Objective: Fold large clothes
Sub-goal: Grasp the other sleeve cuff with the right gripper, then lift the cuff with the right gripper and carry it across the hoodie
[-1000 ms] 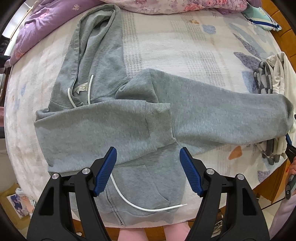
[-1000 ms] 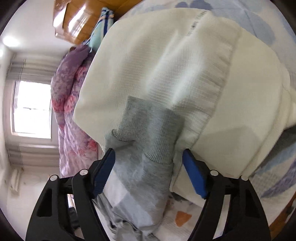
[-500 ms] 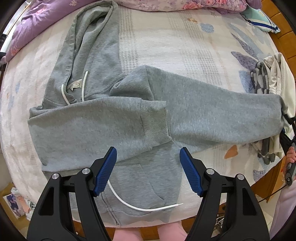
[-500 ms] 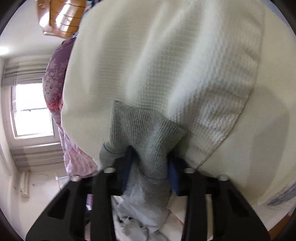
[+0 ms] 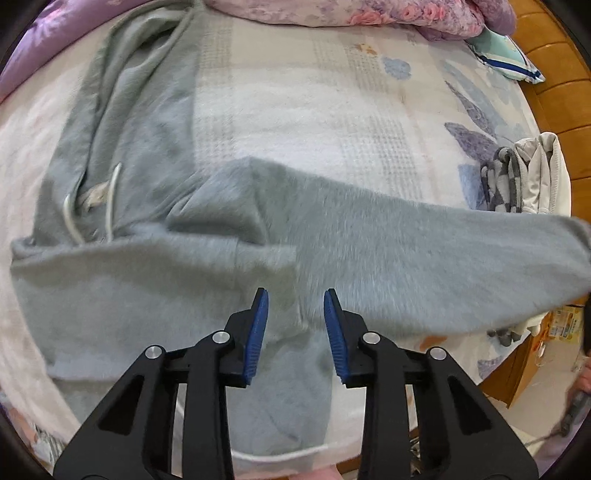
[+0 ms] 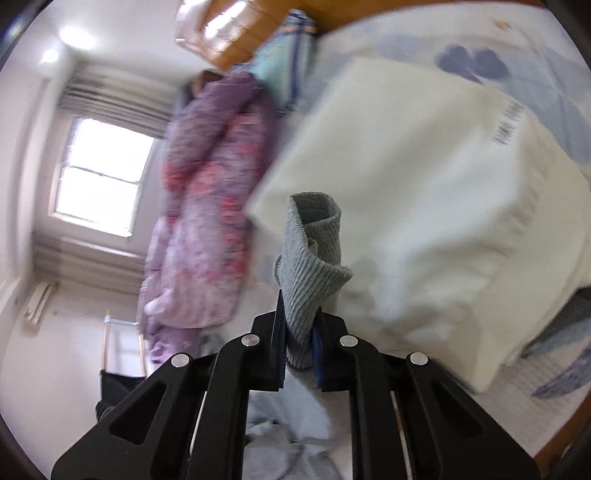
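Note:
A grey hoodie (image 5: 147, 280) lies spread on the bed, one sleeve folded across its chest and the other sleeve (image 5: 424, 251) stretched out to the right, its end raised. My left gripper (image 5: 295, 295) points down over the hoodie's middle near the folded sleeve's cuff. Its jaws are closing, with a gap still between the pads and grey cloth showing in it. My right gripper (image 6: 299, 332) is shut on the ribbed grey cuff (image 6: 314, 251) of the stretched sleeve, still squeezing, and holds it above a cream garment (image 6: 424, 203).
A purple floral quilt (image 5: 332, 11) is bunched along the far side of the bed. A pile of clothes (image 5: 524, 177) sits at the right edge beside the wooden bed frame (image 5: 561, 92). A teal pillow (image 5: 506, 55) lies in the far corner. A bright window (image 6: 99, 173) is beyond.
The left gripper's jaws narrowed and it dropped closer to the hoodie. The right gripper shut on the sleeve cuff and lifted it off the cream garment.

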`<state>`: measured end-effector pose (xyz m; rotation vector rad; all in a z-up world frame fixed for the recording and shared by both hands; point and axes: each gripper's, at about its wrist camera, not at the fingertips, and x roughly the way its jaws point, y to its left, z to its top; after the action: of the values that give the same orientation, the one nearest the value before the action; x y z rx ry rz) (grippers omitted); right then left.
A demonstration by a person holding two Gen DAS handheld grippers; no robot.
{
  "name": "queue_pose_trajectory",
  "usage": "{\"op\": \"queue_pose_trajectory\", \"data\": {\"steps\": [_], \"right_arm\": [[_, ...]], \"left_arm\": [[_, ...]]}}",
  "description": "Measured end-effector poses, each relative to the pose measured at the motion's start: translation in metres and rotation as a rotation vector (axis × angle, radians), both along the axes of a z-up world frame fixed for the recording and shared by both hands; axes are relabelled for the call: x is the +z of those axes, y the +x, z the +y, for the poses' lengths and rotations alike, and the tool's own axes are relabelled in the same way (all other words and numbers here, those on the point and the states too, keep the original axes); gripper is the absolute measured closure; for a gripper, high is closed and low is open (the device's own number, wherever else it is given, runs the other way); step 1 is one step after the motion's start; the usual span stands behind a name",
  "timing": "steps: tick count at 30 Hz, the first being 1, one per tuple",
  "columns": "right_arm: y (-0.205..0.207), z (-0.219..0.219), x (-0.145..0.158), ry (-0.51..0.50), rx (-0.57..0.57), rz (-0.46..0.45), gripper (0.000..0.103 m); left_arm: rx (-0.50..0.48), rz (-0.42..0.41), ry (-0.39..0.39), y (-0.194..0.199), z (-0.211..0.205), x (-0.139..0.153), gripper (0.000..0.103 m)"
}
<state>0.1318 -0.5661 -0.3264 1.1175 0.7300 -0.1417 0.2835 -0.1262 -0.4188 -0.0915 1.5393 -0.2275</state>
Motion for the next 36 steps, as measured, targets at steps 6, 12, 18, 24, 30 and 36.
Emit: {"op": "queue_pose_trajectory", "data": {"steps": [6,12,18,24,30,36], "right_arm": [[0.029,0.034,0.054,0.007,0.107,-0.157,0.093],[0.051,0.074,0.089,0.021,0.229,-0.218,0.093],[0.07,0.126,0.118,0.031,0.337,-0.268,0.093],[0.106,0.208,0.146,0.002,0.541,-0.303,0.093],[0.117,0.283,0.153,0.026,0.666,-0.293,0.093],[0.115,0.351,0.148,0.012,0.749,-0.237,0.093]], "left_arm": [[0.007,0.127,0.031,0.023,-0.011,-0.067,0.084],[0.091,0.135,0.015,0.025,-0.004,-0.103,0.085],[0.086,0.108,0.06,0.027,-0.013,-0.106,0.085],[0.1,0.079,0.037,0.023,-0.007,-0.109,0.086],[0.181,0.159,-0.044,0.026,0.02,-0.099,0.092],[0.191,-0.005,-0.016,0.014,0.082,0.003,0.092]]}}
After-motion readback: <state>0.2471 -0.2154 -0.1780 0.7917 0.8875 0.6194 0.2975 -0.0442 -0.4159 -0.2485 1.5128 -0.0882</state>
